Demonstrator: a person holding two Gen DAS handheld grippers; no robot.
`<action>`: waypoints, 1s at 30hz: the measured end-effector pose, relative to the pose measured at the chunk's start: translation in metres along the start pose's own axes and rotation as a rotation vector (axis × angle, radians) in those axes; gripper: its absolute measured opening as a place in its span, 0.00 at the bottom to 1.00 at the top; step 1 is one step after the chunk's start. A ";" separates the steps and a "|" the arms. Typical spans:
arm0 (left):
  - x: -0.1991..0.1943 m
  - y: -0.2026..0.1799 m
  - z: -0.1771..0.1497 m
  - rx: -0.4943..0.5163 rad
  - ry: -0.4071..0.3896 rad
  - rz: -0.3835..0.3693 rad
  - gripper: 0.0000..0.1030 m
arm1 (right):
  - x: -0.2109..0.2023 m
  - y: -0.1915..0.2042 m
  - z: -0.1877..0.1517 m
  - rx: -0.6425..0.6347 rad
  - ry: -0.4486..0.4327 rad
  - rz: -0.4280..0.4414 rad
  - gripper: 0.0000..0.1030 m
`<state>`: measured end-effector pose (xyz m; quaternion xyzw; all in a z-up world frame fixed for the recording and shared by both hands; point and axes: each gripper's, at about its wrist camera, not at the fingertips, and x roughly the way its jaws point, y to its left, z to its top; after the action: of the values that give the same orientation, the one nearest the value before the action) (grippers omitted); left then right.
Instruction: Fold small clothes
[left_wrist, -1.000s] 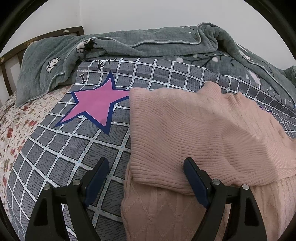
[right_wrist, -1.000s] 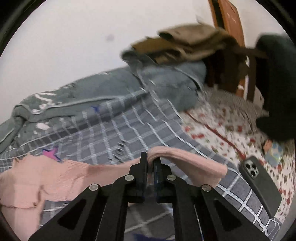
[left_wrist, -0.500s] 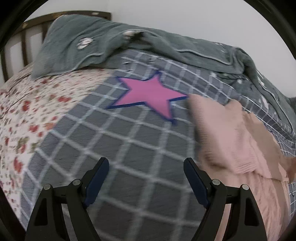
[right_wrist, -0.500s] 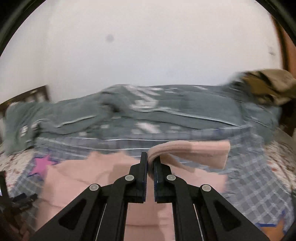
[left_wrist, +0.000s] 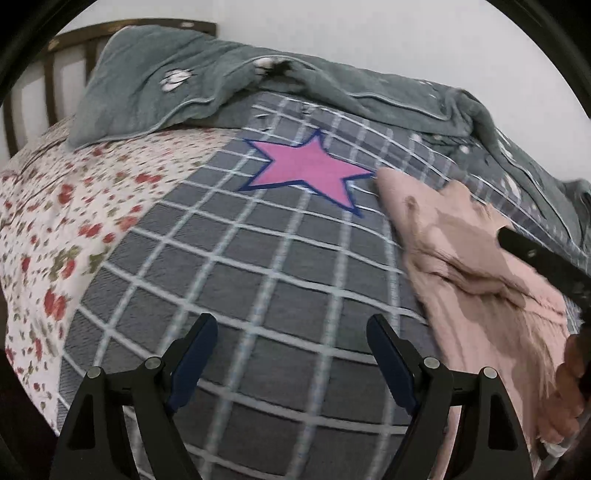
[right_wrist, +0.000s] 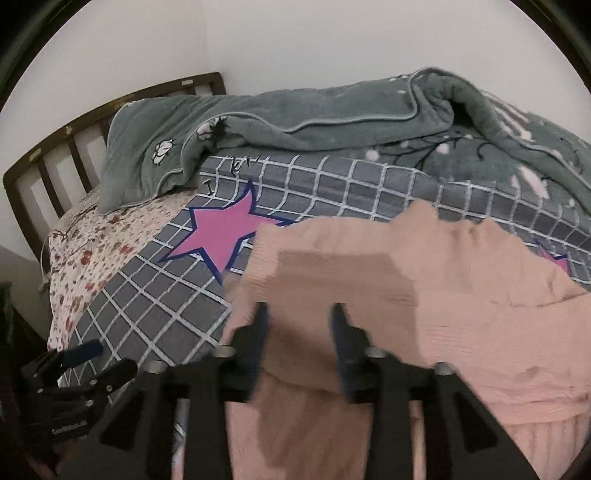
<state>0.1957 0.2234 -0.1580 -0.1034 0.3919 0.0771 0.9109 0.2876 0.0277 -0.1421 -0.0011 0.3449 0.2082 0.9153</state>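
In the left wrist view, your left gripper (left_wrist: 291, 354) hangs with its jaws wide apart and empty over the checked blanket (left_wrist: 229, 266), well to the side of the pink sweater (left_wrist: 480, 295), which lies crumpled just past the pink star (left_wrist: 310, 170); bring it back to the sweater's near edge before you pinch anything. The green quilt (left_wrist: 221, 85) is bunched beyond the star, so keep the fold short of it. In the right wrist view, your right gripper (right_wrist: 299, 325) sits over the sweater (right_wrist: 461, 295) with its jaws apart, gripping nothing, though blur softens them. Lay the folded-over flap flat and square its edges to the star-side hem before the next fold. The headboard (right_wrist: 55, 162) stands far beyond the star, out of your way.
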 end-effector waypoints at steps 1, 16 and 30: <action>-0.001 -0.005 -0.001 0.008 -0.002 -0.012 0.80 | -0.011 -0.007 -0.001 0.001 -0.017 -0.008 0.48; 0.029 -0.089 0.046 0.002 -0.017 -0.100 0.43 | -0.123 -0.195 -0.065 0.067 -0.052 -0.246 0.51; 0.026 -0.085 0.009 -0.006 0.000 -0.036 0.70 | -0.126 -0.261 -0.110 0.327 0.013 -0.183 0.51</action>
<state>0.2384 0.1446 -0.1601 -0.1133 0.3898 0.0620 0.9118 0.2323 -0.2747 -0.1832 0.1151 0.3785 0.0652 0.9161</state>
